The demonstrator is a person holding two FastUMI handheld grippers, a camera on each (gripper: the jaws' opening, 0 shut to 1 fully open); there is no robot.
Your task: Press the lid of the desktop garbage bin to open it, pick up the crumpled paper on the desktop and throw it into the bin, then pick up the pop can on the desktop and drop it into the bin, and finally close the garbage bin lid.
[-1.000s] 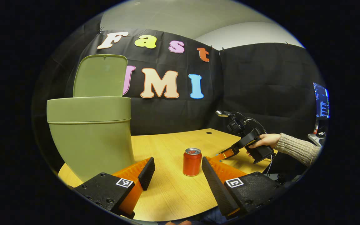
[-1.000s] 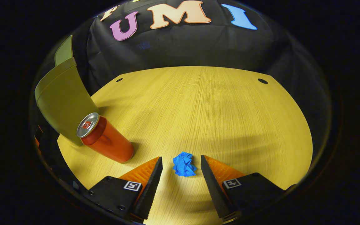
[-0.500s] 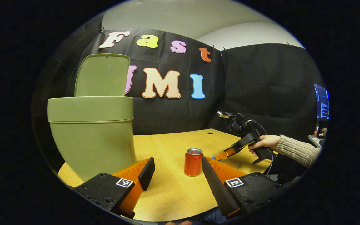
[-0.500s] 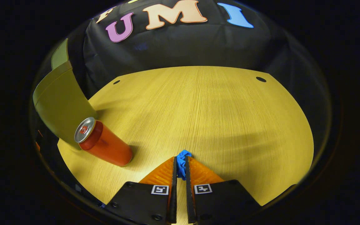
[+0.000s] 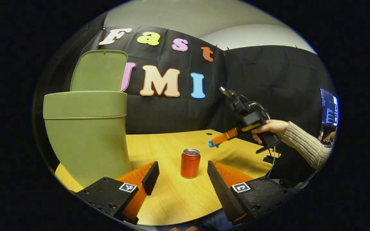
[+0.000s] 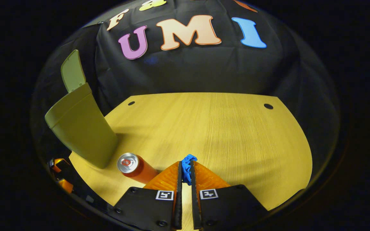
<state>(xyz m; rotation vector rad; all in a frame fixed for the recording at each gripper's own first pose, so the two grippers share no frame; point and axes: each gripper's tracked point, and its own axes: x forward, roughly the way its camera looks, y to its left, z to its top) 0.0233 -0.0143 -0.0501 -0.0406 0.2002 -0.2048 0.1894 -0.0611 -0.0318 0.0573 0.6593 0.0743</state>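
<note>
Since the earlier frames the crumpled paper [image 6: 187,163] has been pinched and lifted clear of the desktop [image 6: 223,128] by the right gripper [image 6: 186,170]. In the left gripper view, the garbage bin [image 5: 87,134] is seen with its lid [image 5: 99,71] standing upright, so the opening step is judged done; the pop can [image 5: 190,163] stands untouched on the desktop, a little ahead of and between the spread fingers of the left gripper [image 5: 180,176], which holds nothing. Farther off, the right gripper is held in a hand [image 5: 270,128] above the table, the blue paper showing at its tip. In the right gripper view, the fingers are pressed together on the paper, with the bin well off to the left. Dropping the paper, binning the can and closing the lid remain.
</note>
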